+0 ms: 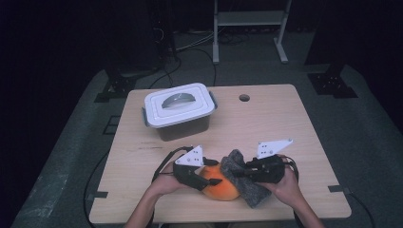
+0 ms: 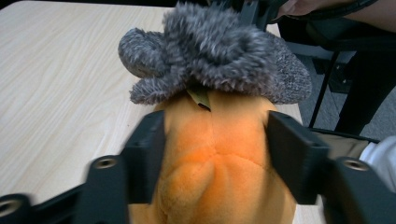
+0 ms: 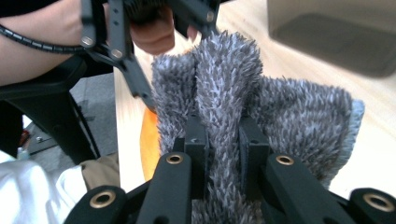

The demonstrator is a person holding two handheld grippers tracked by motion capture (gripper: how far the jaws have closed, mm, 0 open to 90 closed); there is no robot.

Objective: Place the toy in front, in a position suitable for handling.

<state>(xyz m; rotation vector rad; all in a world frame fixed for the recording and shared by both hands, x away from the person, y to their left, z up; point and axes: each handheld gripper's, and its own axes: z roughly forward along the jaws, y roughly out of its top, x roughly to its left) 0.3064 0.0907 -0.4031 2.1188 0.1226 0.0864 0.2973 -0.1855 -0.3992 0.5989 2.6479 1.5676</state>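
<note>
An orange plush toy (image 1: 221, 187) lies near the front edge of the table (image 1: 285, 123). My left gripper (image 1: 211, 178) comes at it from the left. In the left gripper view the jaws press on both sides of the orange plush toy (image 2: 219, 158), so my left gripper (image 2: 217, 126) is shut on it. A grey fuzzy sock-like cloth (image 1: 234, 164) sits over the toy's right end. My right gripper (image 1: 242, 172) is shut on a fold of it. The grey cloth (image 3: 224, 84) bunches up between the narrow jaws of my right gripper (image 3: 223, 128). The grey cloth (image 2: 219, 51) covers the toy's far end.
A white-lidded box (image 1: 178, 111) with a grey handle stands at the back left of the table. A round cable hole (image 1: 244, 98) is in the back centre. A white-legged rack (image 1: 249, 28) stands on the floor beyond. The person's forearms rest at the front edge.
</note>
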